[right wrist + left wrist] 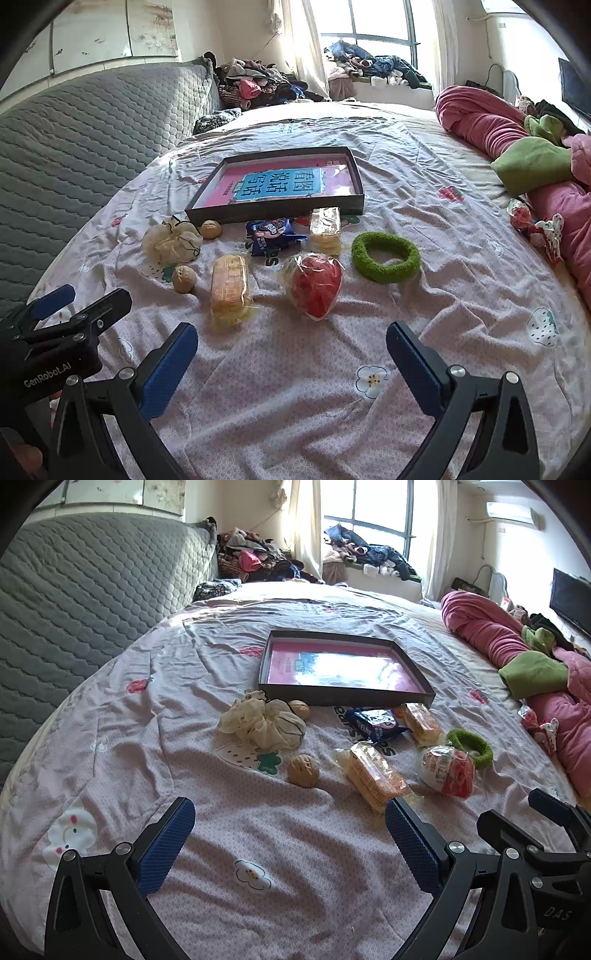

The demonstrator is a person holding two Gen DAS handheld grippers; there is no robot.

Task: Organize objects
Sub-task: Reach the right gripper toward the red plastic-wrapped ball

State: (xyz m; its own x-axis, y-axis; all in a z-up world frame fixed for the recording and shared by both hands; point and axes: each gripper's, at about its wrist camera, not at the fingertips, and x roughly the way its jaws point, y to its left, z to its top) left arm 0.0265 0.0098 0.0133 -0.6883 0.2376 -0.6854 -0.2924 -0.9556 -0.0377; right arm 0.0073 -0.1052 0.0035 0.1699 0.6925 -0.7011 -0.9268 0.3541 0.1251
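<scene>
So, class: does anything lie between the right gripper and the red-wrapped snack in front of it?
Nothing visible does. The right gripper is open above bare bedsheet, and the red-wrapped snack lies just beyond its fingertips. The yellow cracker pack sits off to the left, outside that path.

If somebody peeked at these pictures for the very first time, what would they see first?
Probably the dark box lying in the middle of the bed, with a bright pink book inside it. Next, the little things scattered in front of it: a red wrapped snack, a fuzzy green hair ring, two walnuts and some packets. Both grippers, left and right, hang open and empty over the sheet.
</scene>
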